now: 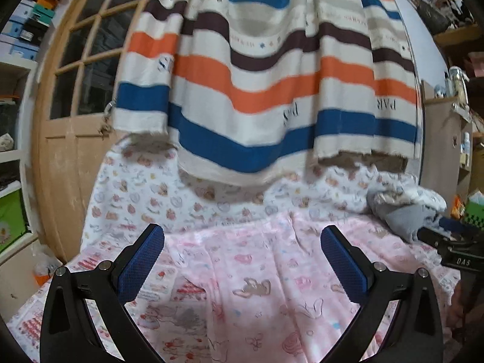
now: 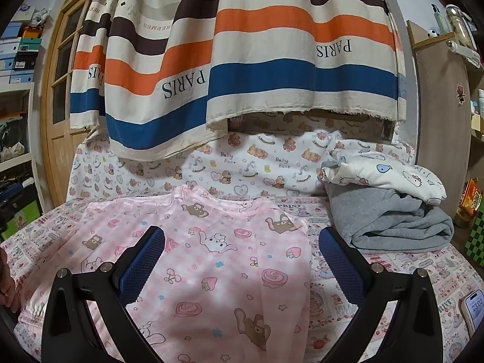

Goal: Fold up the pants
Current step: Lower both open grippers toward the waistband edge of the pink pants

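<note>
Pink checked pants point(image 2: 217, 260) printed with bears and strawberries lie spread flat on the bed, their elastic waistband point(image 2: 33, 311) at the lower left of the right wrist view. My right gripper point(image 2: 242, 260) hovers open just above them, blue pads apart and holding nothing. In the left wrist view the same pink pants point(image 1: 242, 272) fill the lower middle, and my left gripper point(image 1: 242, 260) is open over them with nothing between its pads. The other gripper's black body point(image 1: 453, 251) shows at the right edge there.
A folded grey garment point(image 2: 393, 224) with a white printed one point(image 2: 384, 175) on top sits at the bed's right. A striped curtain point(image 2: 242, 60) hangs behind. A phone point(image 2: 473, 311) lies at the right edge. A wooden door point(image 1: 69, 121) stands left, shelves on both sides.
</note>
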{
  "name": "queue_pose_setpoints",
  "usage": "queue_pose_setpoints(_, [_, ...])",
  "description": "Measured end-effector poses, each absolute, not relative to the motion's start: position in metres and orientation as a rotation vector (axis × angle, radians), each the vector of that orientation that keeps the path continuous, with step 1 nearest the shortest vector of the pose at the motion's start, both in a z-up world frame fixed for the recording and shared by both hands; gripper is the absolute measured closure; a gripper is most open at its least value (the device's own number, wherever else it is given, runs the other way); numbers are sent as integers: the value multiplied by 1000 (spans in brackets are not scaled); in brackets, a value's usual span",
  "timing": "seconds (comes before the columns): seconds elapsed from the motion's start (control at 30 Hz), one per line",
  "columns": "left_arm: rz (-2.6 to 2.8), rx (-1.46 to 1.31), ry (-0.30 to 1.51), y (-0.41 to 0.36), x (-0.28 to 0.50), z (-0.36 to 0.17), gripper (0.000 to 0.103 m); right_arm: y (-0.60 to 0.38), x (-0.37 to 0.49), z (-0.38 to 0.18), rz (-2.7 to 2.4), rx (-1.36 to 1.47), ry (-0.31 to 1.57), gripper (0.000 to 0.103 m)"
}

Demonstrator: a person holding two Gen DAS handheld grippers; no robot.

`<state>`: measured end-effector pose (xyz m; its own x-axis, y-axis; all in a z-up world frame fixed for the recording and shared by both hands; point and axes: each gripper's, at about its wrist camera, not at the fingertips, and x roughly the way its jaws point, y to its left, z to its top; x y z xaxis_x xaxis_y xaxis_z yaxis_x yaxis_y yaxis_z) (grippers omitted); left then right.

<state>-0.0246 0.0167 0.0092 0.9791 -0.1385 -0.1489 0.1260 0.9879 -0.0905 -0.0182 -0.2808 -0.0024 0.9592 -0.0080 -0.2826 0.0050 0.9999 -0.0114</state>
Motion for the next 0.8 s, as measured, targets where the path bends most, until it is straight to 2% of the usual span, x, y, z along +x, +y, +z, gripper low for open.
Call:
queue_pose_setpoints(0.1, [-95, -52, 103, 15, -33, 15, 0, -281, -21, -1, -3, -10, 279, 1])
queue_pose_setpoints(0.47, [-78, -40, 86, 24, -54, 51, 0, -292, -39, 2, 50, 83, 260, 1])
queue_pose_setpoints(0.8, [-79, -7, 73, 22, -44, 69, 0, -294, -57, 41, 7, 76, 175, 1])
